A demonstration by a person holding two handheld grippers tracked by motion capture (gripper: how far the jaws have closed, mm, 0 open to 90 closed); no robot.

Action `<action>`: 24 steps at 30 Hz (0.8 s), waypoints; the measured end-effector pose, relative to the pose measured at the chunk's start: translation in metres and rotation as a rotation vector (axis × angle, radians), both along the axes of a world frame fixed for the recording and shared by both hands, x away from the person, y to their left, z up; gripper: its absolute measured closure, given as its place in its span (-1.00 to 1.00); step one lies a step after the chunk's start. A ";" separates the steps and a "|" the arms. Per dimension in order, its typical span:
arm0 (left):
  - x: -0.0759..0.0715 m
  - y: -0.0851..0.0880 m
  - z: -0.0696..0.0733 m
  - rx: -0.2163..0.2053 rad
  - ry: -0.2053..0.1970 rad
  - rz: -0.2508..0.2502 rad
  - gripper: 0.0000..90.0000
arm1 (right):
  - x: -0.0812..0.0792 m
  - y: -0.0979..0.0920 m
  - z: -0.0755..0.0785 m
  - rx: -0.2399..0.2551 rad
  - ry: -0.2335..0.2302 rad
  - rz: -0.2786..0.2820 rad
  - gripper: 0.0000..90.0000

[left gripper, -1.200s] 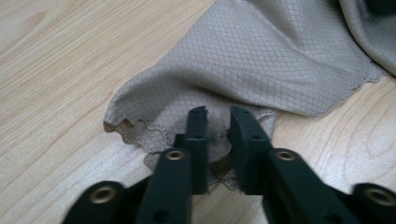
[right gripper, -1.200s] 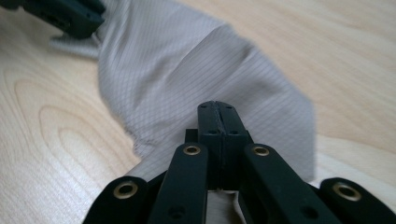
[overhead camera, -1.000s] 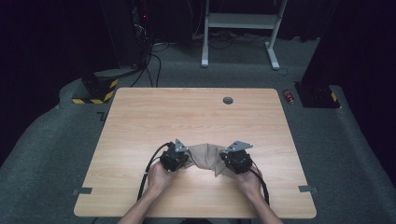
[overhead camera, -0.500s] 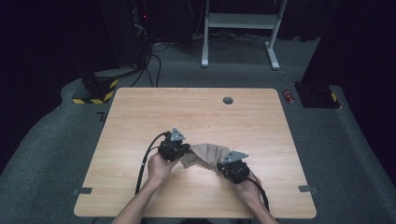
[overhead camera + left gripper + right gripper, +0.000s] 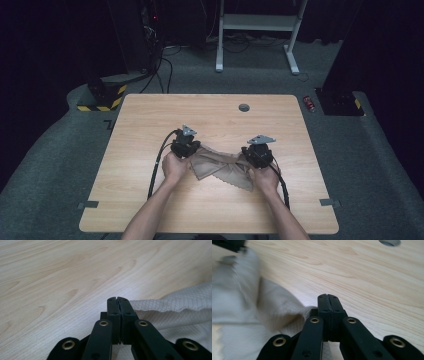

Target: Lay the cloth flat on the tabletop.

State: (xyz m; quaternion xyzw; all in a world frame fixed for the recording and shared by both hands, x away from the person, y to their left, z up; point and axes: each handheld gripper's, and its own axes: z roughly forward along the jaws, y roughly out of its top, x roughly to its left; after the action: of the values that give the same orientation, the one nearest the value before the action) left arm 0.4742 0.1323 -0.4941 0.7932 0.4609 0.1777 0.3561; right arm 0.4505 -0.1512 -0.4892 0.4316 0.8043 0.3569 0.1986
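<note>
One cloth (image 5: 218, 166) between both hand-held grippers

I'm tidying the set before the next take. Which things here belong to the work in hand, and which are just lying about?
In use:
- beige cloth
- left gripper, shut on the cloth's edge
- right gripper, shut on the cloth's other end

Lying about:
- small red object on the carpet
- black-and-yellow striped block beside the table

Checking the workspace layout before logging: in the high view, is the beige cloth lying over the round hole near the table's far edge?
No, the cloth lies between the two grippers near the person, well short of the round hole.
</note>
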 end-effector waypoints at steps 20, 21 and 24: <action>-0.037 0.004 -0.010 0.068 0.030 -0.043 0.30 | -0.025 -0.018 -0.001 0.035 -0.001 0.020 0.33; -0.035 0.002 -0.013 0.080 0.035 -0.042 0.30 | -0.025 -0.018 -0.001 0.035 -0.001 0.020 0.33; -0.032 0.001 -0.018 0.073 0.043 -0.055 0.61 | -0.010 -0.011 -0.004 0.029 0.019 0.011 0.75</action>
State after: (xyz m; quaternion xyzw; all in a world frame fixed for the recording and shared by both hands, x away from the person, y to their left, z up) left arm 0.4417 0.1329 -0.5124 0.8216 0.4398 0.1675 0.3217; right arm 0.4408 -0.1617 -0.4929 0.4336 0.8032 0.3653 0.1828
